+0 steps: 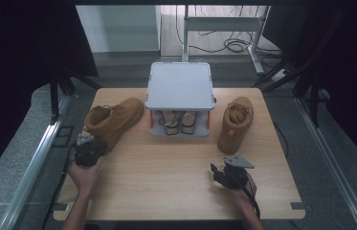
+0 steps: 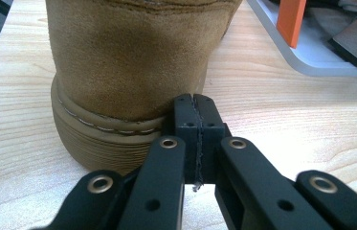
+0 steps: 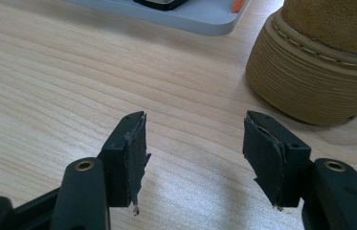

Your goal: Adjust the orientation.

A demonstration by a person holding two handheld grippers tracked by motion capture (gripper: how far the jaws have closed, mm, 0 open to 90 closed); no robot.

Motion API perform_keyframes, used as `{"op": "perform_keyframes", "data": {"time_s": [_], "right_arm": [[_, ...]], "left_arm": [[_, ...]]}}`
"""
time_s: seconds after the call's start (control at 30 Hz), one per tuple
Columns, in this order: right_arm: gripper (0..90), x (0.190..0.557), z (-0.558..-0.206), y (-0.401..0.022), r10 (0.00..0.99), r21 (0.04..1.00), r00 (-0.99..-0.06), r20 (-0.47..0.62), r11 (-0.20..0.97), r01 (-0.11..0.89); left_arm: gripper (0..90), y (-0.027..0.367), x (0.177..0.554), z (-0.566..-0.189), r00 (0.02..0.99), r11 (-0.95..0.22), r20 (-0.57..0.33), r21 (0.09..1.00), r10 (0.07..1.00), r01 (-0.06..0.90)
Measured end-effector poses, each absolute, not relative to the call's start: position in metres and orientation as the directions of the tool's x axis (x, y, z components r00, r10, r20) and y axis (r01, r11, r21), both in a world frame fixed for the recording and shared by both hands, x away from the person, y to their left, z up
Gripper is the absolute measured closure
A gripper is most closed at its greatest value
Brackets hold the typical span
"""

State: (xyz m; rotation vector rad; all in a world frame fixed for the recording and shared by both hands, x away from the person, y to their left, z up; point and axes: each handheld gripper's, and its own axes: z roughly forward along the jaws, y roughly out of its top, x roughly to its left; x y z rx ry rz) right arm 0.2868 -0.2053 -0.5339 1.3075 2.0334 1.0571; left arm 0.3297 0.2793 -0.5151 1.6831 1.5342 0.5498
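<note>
While the person's left gripper [image 2: 195, 103] presses its closed, empty jaws against the heel of the tan suede lace-up boot with a ribbed sole [image 1: 111, 120] at the left of the light wooden table [image 1: 166, 177], the push looks liable to go astray: pads that meet at one narrow point low on the rounded heel could slide off it, or spin the boot rather than move it straight. Just beyond the toe sits the grey two-tier plastic shoe rack with orange posts [image 1: 180, 86], a pair of sandals [image 1: 178, 122] on its lower shelf, and a hard shove might knock the toe against it. Farther right, the matching tan suede boot [image 1: 236, 123] stands untouched, well clear of the right gripper [image 3: 193, 143], whose jaws hang apart over bare wood, gripping nothing.
</note>
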Motion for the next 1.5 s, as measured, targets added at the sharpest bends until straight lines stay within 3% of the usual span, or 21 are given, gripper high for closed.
{"op": "perform_keyframes", "data": {"time_s": [0.27,0.4,0.7,0.93,1.3,1.5], "right_arm": [[41.0,0.287,-0.533,-0.206,0.910,0.821,-0.415,0.003,0.234,0.521],[41.0,0.286,-0.533,-0.206,0.907,0.824,-0.421,0.005,0.235,0.516],[44.3,0.285,-0.531,-0.205,0.902,0.835,-0.431,0.022,0.221,0.504],[52.6,0.286,-0.529,-0.207,0.897,0.841,-0.440,0.039,0.209,0.500],[66.4,0.288,-0.528,-0.206,0.902,0.841,-0.430,0.035,0.206,0.500],[84.7,0.287,-0.527,-0.206,0.899,0.844,-0.436,0.046,0.199,0.498]], "left_arm": [[90.0,0.282,0.327,-0.516,0.167,0.042,-0.187,0.777,0.968,0.628],[84.1,0.278,0.320,-0.513,0.210,0.035,-0.209,0.783,0.955,0.621],[58.4,0.251,0.302,-0.510,0.353,-0.028,-0.248,0.783,0.902,0.621],[47.4,0.241,0.292,-0.511,0.379,-0.075,-0.212,0.784,0.901,0.616],[42.6,0.236,0.289,-0.515,0.405,-0.108,-0.202,0.774,0.892,0.624],[41.9,0.235,0.290,-0.517,0.409,-0.114,-0.203,0.768,0.890,0.630]]}}
